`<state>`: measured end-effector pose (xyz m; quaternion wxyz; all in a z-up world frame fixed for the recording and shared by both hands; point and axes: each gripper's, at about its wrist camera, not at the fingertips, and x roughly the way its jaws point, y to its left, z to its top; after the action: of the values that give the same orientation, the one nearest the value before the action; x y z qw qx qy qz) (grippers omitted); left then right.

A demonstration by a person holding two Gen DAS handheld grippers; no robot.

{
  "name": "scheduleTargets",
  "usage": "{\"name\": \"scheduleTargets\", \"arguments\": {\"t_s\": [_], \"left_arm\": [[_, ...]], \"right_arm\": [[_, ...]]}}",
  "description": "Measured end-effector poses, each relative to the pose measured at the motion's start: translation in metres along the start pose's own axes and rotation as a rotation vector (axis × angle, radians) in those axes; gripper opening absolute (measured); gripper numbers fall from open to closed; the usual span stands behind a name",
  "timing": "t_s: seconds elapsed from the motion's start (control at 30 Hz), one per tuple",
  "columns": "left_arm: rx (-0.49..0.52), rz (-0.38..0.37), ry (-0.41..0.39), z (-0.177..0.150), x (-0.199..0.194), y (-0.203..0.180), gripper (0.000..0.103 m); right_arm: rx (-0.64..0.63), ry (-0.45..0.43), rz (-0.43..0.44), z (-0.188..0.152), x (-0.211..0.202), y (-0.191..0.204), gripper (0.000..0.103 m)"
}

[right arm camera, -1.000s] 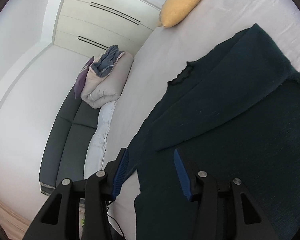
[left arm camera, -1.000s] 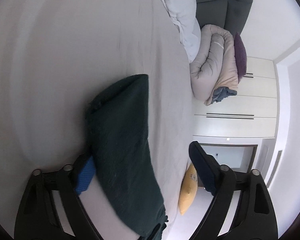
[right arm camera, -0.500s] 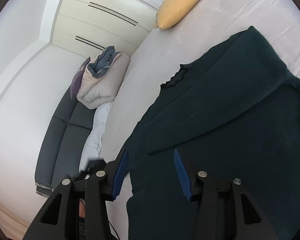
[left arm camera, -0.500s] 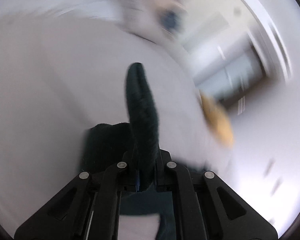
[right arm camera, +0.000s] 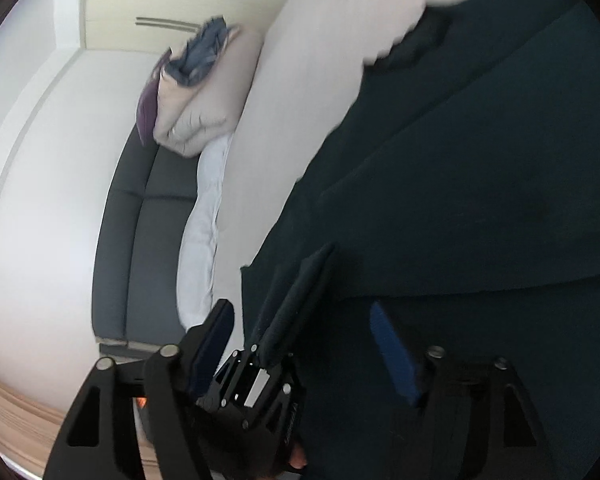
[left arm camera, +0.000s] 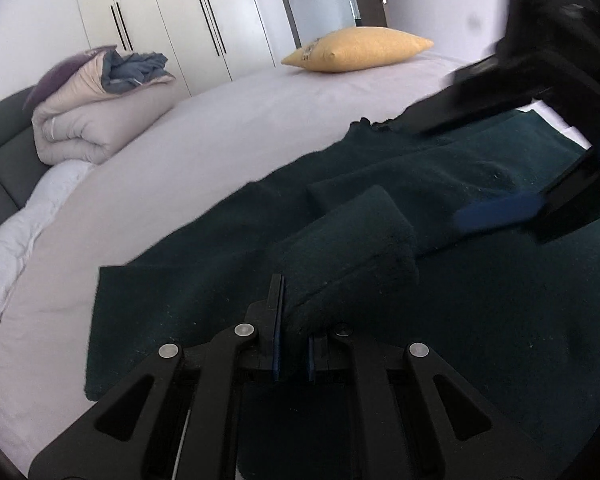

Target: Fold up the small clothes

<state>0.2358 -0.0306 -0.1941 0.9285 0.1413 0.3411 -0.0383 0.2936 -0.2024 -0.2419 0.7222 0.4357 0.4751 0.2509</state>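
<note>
Sweater (left arm camera: 480, 320) lies flat on bed (left arm camera: 228, 140), sleeve (left arm camera: 352, 248) clamped in left gripper (left arm camera: 291, 344) over its body; right gripper (right arm camera: 304, 344), jaws opening w/ nothing between, hovers nearer far side.

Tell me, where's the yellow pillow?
In the left wrist view the yellow pillow lies at the bed's far edge, top centre, before the wardrobe.
</note>
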Motion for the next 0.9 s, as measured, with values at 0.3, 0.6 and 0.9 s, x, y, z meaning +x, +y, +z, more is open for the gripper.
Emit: {"name": "scheduleTargets", "arguments": {"t_s": [0.3,0.6,0.9], "left_arm": [[-0.050,-0.037,-0.006,-0.003,-0.010,0.010,0.008],[-0.393,-0.331,0.014,-0.020,-0.039,0.080,0.023],[-0.682,-0.292,0.023,-0.029,-0.021,0.182,0.023]], "right_arm": [[-0.017,0.143,-0.035,0.014,0.067,0.010,0.033],[-0.177,0.068,-0.220,0.031,0.022,0.031,0.009],[-0.164,-0.082,-0.453,0.068,-0.069,-0.011,0.009]]}}
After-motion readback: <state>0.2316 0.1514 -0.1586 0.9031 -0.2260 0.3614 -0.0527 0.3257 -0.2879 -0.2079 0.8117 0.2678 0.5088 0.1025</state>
